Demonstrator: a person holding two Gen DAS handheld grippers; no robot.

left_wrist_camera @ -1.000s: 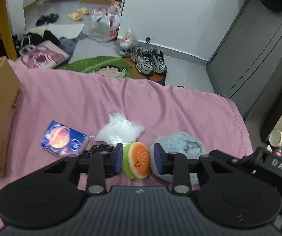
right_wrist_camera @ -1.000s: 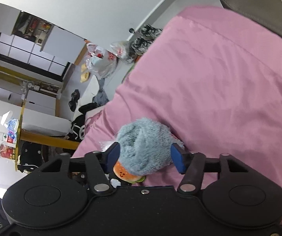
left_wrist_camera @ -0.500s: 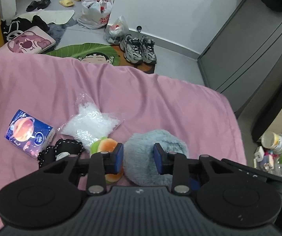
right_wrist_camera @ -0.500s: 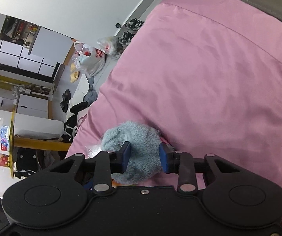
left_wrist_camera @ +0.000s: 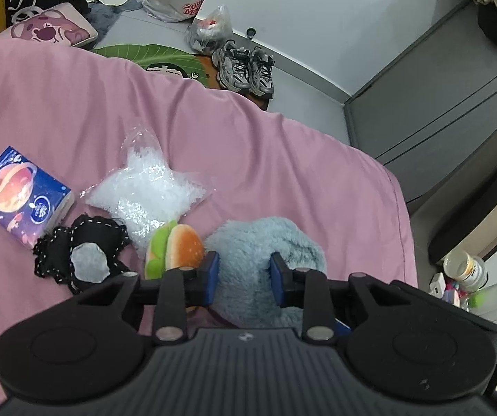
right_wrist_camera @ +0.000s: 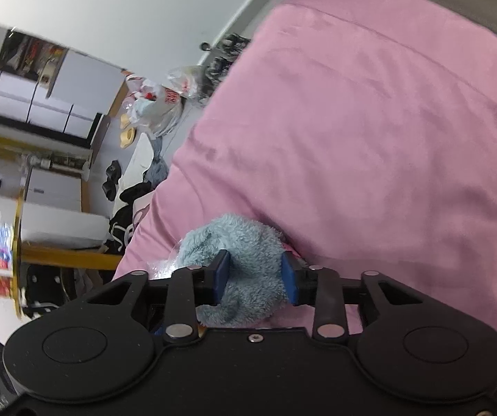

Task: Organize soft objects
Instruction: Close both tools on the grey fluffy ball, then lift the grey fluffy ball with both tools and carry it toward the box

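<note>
i take the blue-grey fluffy plush (left_wrist_camera: 265,263) as my landmark on the pink bedsheet (left_wrist_camera: 75,111). nearest to me, my left gripper (left_wrist_camera: 243,277) sits over its near edge with the blue pads on either side of a fold of fur, narrowed down, though i cannot tell from this view whether it is truly pinching or only straddling it. in the right wrist view my right gripper (right_wrist_camera: 254,275) is closed onto the same plush (right_wrist_camera: 241,260), fur bulging between and around the pads, so i read that as a firm hold.

touching the plush's left side is the small burger plush (left_wrist_camera: 175,248). just left of the burger lies a black fabric piece with white stitching (left_wrist_camera: 82,256), and beyond the burger a clear bag of white filling (left_wrist_camera: 148,187). further left of that is a blue tissue pack with a planet print (left_wrist_camera: 19,194). well beyond the plush, past the bed edge, a pair of grey sneakers (left_wrist_camera: 245,69) stands on the floor.

i judge the step in hand to be gripping the fluffy plush with both tools, probably to fold or lift it. the next move calls for raising both grippers together, keeping clear of the burger so it does not drag along.
</note>
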